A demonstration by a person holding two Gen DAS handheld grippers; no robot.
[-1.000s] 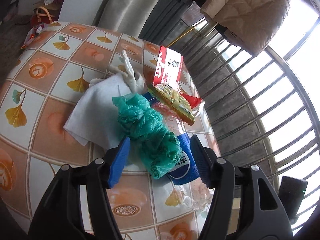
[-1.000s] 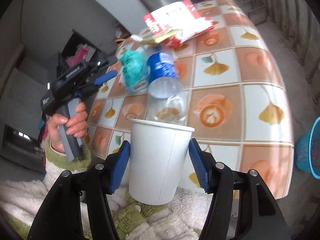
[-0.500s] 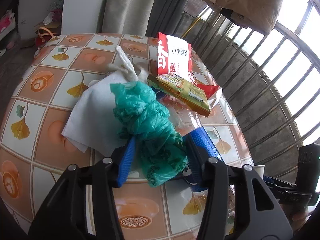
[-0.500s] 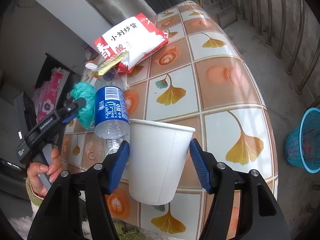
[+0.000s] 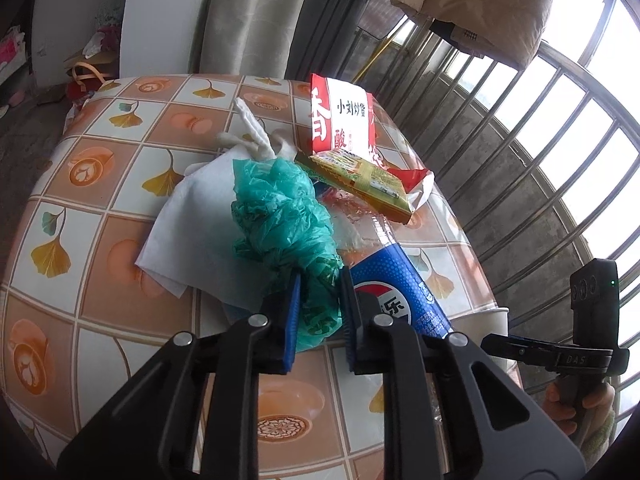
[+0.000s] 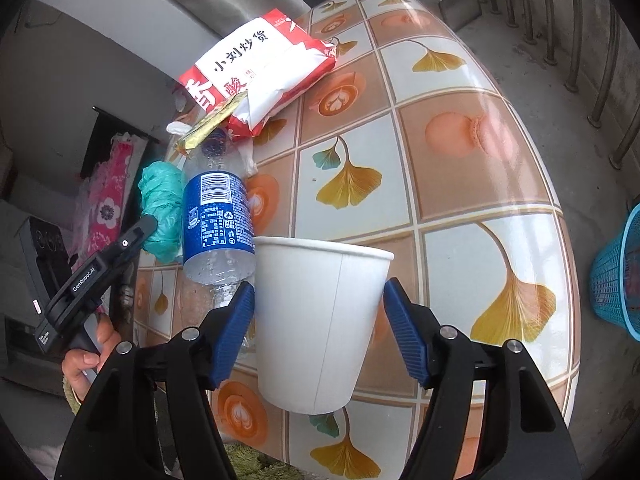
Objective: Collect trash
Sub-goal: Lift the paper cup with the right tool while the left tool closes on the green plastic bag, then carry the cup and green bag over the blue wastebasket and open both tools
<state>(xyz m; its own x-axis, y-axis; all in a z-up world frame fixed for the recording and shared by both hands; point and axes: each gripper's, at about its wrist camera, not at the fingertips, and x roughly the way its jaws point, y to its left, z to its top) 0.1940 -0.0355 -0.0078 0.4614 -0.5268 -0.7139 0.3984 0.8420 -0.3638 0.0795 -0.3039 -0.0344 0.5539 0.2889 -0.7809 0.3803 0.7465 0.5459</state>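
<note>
Since a second ago the left gripper (image 5: 318,312) has gone from wide open around the green plastic bag (image 5: 286,216) to clamped on its near end, blue pads pressing the crumpled film from both sides. Bag still lies on the table (image 5: 100,184), over the white tissue (image 5: 196,216) and just beside the blue-label bottle (image 5: 396,284). Left tool points forward and slightly down over the near table edge, roughly level with the bag.

Step in hand: grasp of the bag done, lift not yet. Next move probably calls for raising it clear of the tissue and bottle without dragging them, then carrying it to a bin; loose film may slip or trail.

Further right in the pile: yellow wrapper (image 5: 360,180) resting on the bottle neck, red-and-white snack bag (image 5: 344,120) behind it.

Right gripper (image 6: 320,332) holds the white paper cup (image 6: 320,320) upright, pads on both sides of the wall, cup raised above the table edge; over the same second that view has swung further over the table. Right tool is tilted a little, aimed across the table (image 6: 460,140). Blue mesh basket (image 6: 616,276) stands on the floor at far right, well apart from the table: likely drop spot, a guess.
</note>
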